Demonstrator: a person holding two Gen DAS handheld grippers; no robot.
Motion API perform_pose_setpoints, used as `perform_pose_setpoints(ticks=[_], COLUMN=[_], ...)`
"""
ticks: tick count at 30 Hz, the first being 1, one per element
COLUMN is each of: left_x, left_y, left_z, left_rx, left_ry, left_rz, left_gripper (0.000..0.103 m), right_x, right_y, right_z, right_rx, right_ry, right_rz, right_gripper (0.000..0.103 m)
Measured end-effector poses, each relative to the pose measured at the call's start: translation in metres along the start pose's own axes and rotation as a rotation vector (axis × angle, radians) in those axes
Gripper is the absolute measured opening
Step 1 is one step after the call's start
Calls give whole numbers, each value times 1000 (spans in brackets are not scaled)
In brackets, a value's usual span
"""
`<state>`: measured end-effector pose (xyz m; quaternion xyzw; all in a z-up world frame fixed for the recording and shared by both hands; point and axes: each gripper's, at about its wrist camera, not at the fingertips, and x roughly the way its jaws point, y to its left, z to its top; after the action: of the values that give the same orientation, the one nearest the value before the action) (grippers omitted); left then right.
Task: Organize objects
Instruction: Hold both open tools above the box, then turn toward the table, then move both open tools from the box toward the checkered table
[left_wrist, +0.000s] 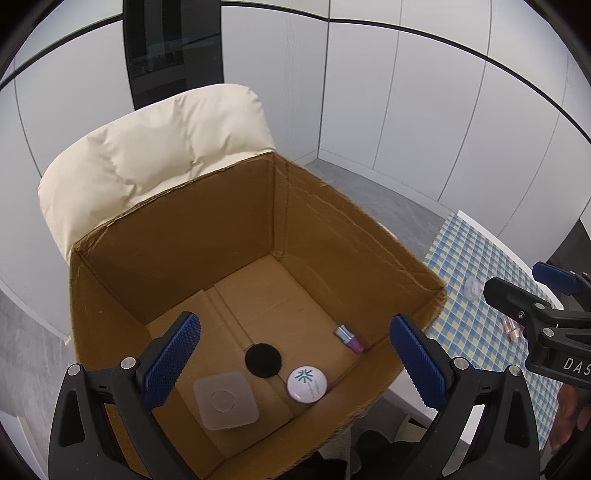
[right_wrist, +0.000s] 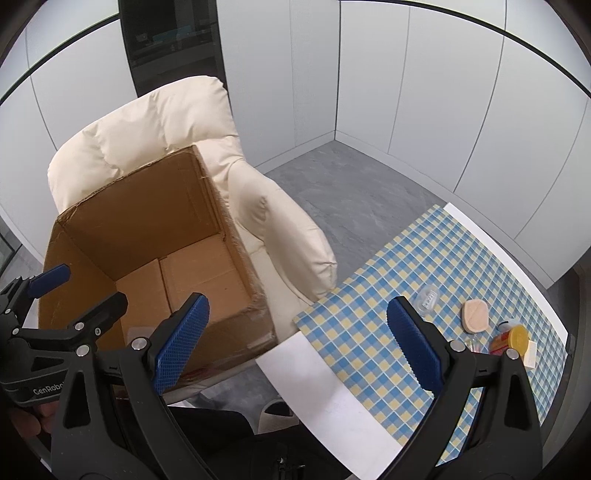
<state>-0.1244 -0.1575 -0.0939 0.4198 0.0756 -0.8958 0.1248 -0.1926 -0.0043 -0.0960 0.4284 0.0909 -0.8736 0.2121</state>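
Note:
An open cardboard box (left_wrist: 177, 236) (right_wrist: 140, 206) stands on a cream armchair. On its floor lie a frosted square lid (left_wrist: 225, 400), a black disc (left_wrist: 263, 360), a white round tin (left_wrist: 307, 384) and a small pink-and-silver tube (left_wrist: 349, 338). My left gripper (left_wrist: 295, 362) hangs open over the box with nothing between its fingers. My right gripper (right_wrist: 297, 341) is open too, above the gap between box and table, empty. On the checked tablecloth (right_wrist: 424, 266) lie a peach oval case (right_wrist: 476, 314), a clear plastic piece (right_wrist: 427, 297), a yellow-capped jar (right_wrist: 511, 338) and a white block (right_wrist: 530, 353).
The cream armchair (right_wrist: 266, 206) sits between the box and the table. The table's bare white edge (right_wrist: 325, 391) runs toward me. Grey floor (right_wrist: 351, 184) and white wall panels lie beyond. The right gripper shows in the left wrist view (left_wrist: 543, 314).

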Motion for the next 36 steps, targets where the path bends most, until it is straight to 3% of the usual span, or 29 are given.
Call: perform_pose_setpoints(ticks=[36], left_x=[10], left_y=[-82], left_z=[6], left_rx=[96], left_ry=[17], left_rz=[-103], left_gripper=[102], right_x=[-23], right_y=[-86], right_z=[-30], right_rx=[115], right_ry=[8], right_rz=[-100], right_gripper=[99])
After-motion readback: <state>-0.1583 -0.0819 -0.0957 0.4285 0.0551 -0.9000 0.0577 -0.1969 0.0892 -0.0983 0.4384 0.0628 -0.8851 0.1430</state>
